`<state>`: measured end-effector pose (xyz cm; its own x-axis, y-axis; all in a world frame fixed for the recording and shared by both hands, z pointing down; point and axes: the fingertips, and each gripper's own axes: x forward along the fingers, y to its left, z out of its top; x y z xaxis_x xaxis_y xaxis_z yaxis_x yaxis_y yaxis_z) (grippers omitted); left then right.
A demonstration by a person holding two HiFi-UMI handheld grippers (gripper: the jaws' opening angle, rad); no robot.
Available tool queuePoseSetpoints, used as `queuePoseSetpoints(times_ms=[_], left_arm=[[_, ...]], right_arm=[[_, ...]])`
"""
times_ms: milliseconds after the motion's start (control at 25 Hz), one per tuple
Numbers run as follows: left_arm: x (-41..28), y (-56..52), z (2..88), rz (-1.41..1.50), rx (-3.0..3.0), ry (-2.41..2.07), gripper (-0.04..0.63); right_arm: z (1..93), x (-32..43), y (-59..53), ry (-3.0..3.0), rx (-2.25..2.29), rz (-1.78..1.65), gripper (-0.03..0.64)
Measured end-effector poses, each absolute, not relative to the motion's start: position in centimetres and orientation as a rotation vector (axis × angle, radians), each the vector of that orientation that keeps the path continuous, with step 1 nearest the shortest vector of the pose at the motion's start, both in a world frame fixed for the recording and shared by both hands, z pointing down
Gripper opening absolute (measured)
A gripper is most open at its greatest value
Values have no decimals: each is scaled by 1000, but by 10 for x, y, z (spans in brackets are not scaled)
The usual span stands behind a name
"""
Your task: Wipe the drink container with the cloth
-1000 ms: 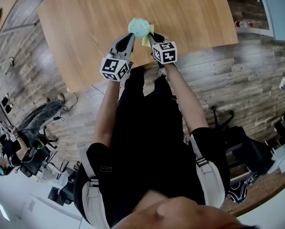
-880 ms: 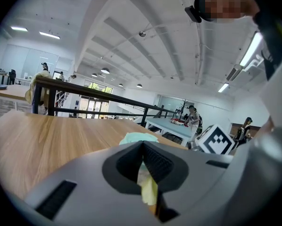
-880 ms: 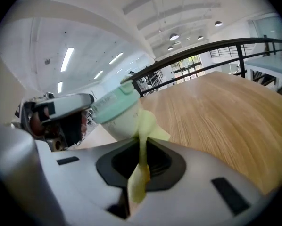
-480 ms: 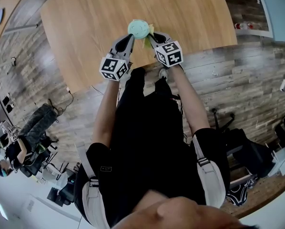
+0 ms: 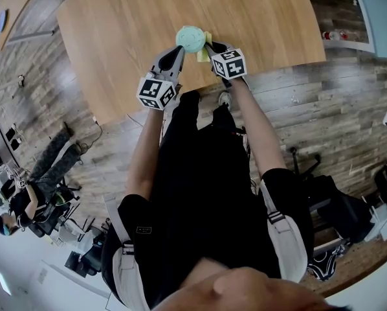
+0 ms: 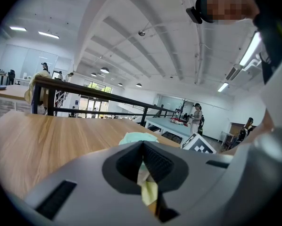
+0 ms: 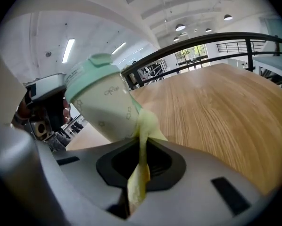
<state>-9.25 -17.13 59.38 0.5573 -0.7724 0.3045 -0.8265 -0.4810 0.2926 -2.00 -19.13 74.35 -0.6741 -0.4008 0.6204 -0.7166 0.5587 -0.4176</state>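
Reaching forward from a black shirt, the person's two arms bring both tools together over the near edge of a wooden table. The left gripper comes in from the left, its marker cube nearest the body. Its own view shows the jaws drawn almost together on a thin pale part of the drink container, just under the mint lid, with a little yellow showing lower in the gap. The right gripper comes in from the right with its cube close behind. Its jaws are pinched tight on a yellow cloth, a fold of which hangs down between them.

The cloth rises out of those jaws and lies against the side of the container. The container is a white cup with small printed marks and a mint green lid. In the right gripper view it stands tilted, lid leaning up and to the left. Whether its base touches the table I cannot tell, as the gripper body hides it.

Beyond the cup the table top runs on bare. Around it lies grey plank flooring, and in the right gripper view a dark railing crosses behind the table under ceiling lights
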Motion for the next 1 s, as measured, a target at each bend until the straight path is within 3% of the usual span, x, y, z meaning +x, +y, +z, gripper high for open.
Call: queuePoseSetpoints(times_ms=[320,760,1000], left_arm=[[-95,-171,595,170,2389,-1296,23],[-94,-172,596,157,2379,-1298,23],[-93,-172,595,158,2375,-1301,23]], right_arm=[[765,-23,-195,-2269,813,916,43],[675,-24,-200,-2469,538,703,43],[677,-26,-217,-2472,471,682,43]])
